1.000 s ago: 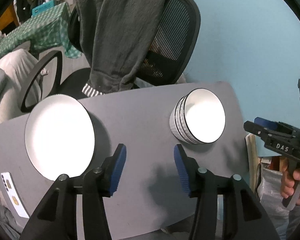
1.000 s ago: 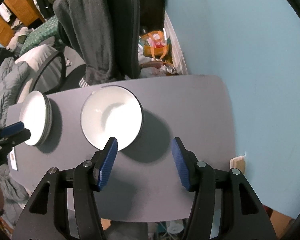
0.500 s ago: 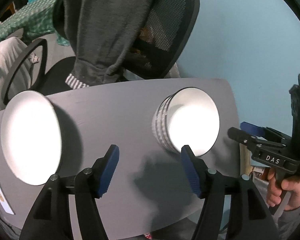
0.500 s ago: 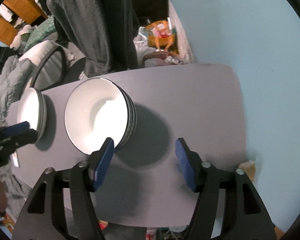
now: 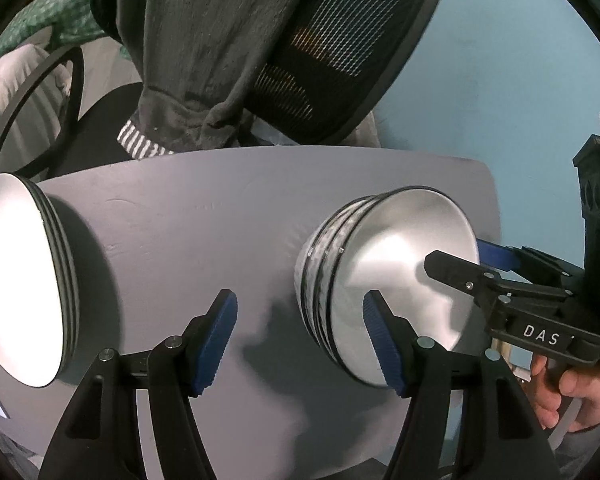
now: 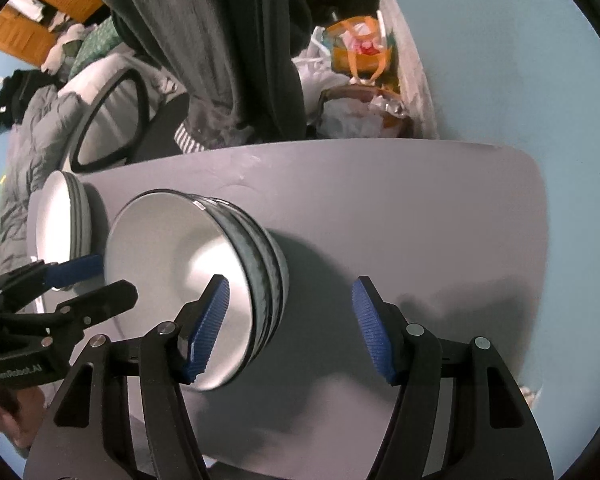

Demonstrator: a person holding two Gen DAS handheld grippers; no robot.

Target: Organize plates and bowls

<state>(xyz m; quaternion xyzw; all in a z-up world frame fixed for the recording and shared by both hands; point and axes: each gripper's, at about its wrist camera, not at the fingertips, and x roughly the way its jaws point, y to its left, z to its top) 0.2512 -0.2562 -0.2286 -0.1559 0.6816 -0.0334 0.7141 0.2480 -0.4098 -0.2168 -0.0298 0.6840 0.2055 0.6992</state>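
So you've got both grippers pointing down at the grey table, one on each side of the stack of bowls. Your left gripper has its jaws standing wide with nothing between them; its right-hand blue pad sits in front of the bowls' near rim in that view, and I can't tell whether it touches. Same story with your right gripper: jaws wide, nothing clamped, the left pad overlapping the white inside of the top bowl while the other pad hangs over bare table. The bowls (looks like three or four nested, grey speckled outside, white inside) sit toward the right part of the table as the left camera sees it. The stack of plates is at the far left end, well apart from the bowls. Behind the table there's an office chair with a dark grey sweater draped over its back, and a light blue wall to the right.
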